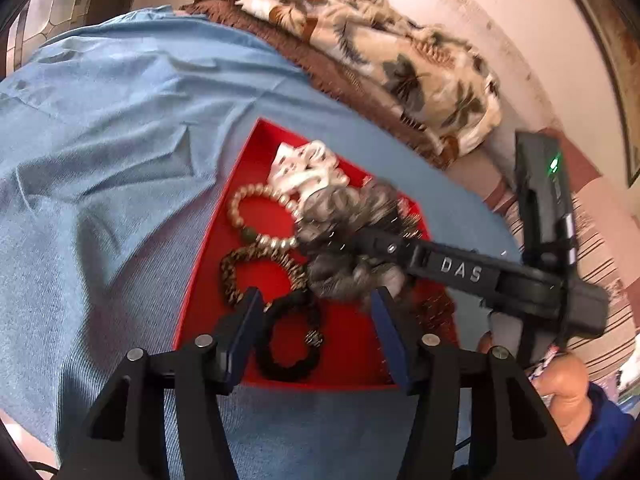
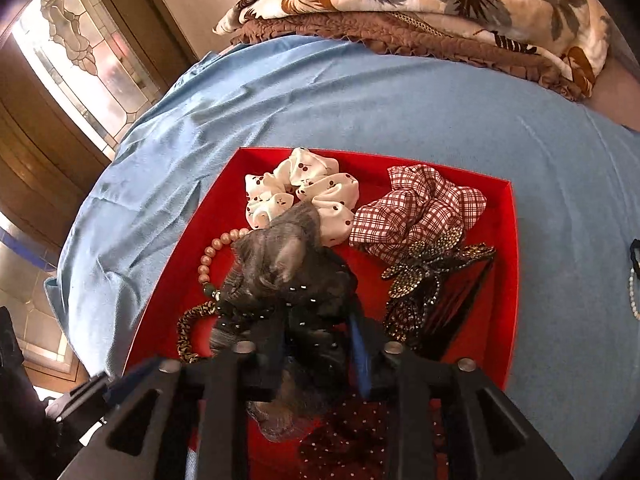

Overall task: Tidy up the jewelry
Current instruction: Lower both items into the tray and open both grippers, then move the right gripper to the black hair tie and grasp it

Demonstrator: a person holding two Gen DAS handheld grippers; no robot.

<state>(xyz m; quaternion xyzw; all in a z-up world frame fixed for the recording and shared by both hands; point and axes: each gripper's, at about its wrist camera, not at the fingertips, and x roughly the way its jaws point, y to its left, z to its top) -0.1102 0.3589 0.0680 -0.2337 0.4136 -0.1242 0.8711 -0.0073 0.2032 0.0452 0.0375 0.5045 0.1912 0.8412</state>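
Presently: right gripper (image 2: 320,344) pinching grey scrunchie (image 2: 276,256) over red tray (image 2: 508,264); left gripper (image 1: 316,320) spread wide above the tray's near edge, holding nothing.

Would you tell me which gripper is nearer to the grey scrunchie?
Right. The right gripper is shut on the grey scrunchie over the red tray; the left gripper is open, short of it.

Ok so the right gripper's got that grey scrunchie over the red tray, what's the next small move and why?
Probably lower it a little and open. The right gripper is shut on the grey scrunchie, which hangs over the red tray above the pearl bracelet and white cherry scrunchie. The left gripper is open, holding nothing.
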